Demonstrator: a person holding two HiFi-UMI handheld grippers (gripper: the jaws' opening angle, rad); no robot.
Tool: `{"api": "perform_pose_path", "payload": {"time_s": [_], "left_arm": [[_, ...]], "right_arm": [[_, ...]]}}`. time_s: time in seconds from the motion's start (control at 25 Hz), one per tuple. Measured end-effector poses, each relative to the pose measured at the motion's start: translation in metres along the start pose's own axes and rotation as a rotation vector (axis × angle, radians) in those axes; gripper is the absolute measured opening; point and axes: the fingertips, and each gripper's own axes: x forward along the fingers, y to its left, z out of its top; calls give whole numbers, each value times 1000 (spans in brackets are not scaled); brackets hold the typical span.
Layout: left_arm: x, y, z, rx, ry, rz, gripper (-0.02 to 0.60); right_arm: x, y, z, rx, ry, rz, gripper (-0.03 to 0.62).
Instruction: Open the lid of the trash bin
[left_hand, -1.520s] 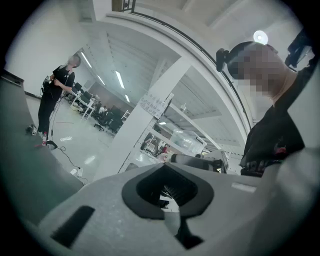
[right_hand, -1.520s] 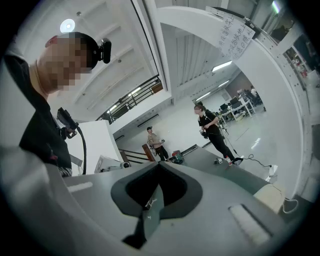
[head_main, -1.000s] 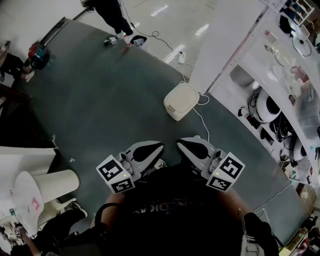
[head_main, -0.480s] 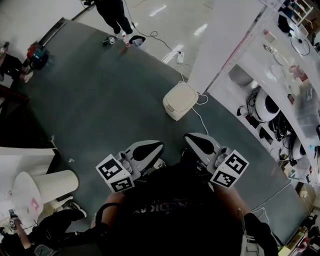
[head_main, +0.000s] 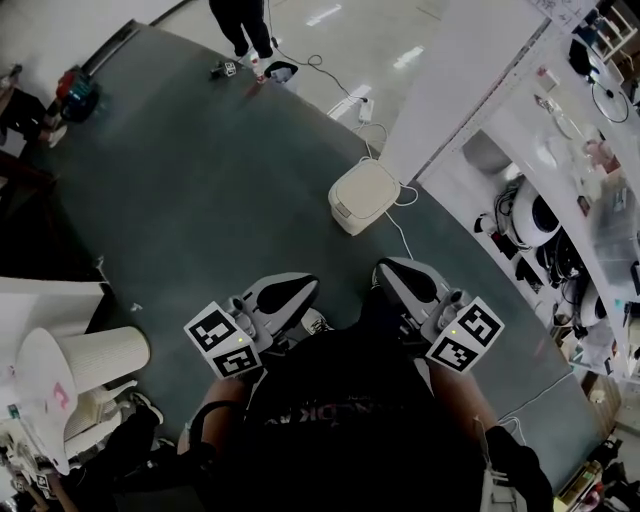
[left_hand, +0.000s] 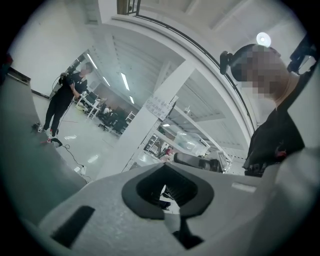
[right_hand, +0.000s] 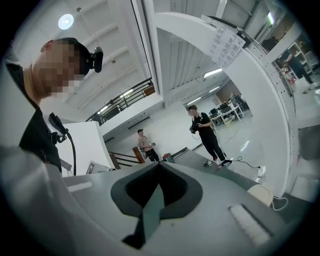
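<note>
A low white trash bin (head_main: 365, 197) sits on the dark floor mat at the foot of a white pillar, its lid down. In the right gripper view the trash bin (right_hand: 261, 193) shows as a cream shape at the lower right. Both grippers are held close to the person's chest, well short of the bin. My left gripper (head_main: 296, 287) points toward it with its jaws together and nothing in them. My right gripper (head_main: 384, 268) is beside it, jaws also closed and empty. Seen from their own cameras, the left gripper (left_hand: 165, 165) and the right gripper (right_hand: 159, 164) touch nothing.
A white pillar (head_main: 450, 80) rises just behind the bin. Shelves (head_main: 560, 210) full of gear line the right side. A white cable (head_main: 402, 238) runs from the bin across the mat. A ribbed white basket (head_main: 105, 358) stands at the left. A person (head_main: 245, 25) stands at the mat's far edge.
My right gripper has drifted slightly to the right; the left has barely moved. The standing person has shifted toward the top of the head view. The bin is unchanged.
</note>
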Motion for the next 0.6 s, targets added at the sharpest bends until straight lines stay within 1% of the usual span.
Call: {"api": "perform_pose_path", "payload": {"time_s": [0.24,0.44,0.6], "left_arm": [[10,15,2,3,-22,65,5],[28,36,10,2,-37,127,5],[48,59,10,-18,-21,170,5]], "right_arm": [[2,-32,14,-9,14,0,8],[18,-59,38,-34,40,36,8],[28,-88,46,-29,74,46,8]]}}
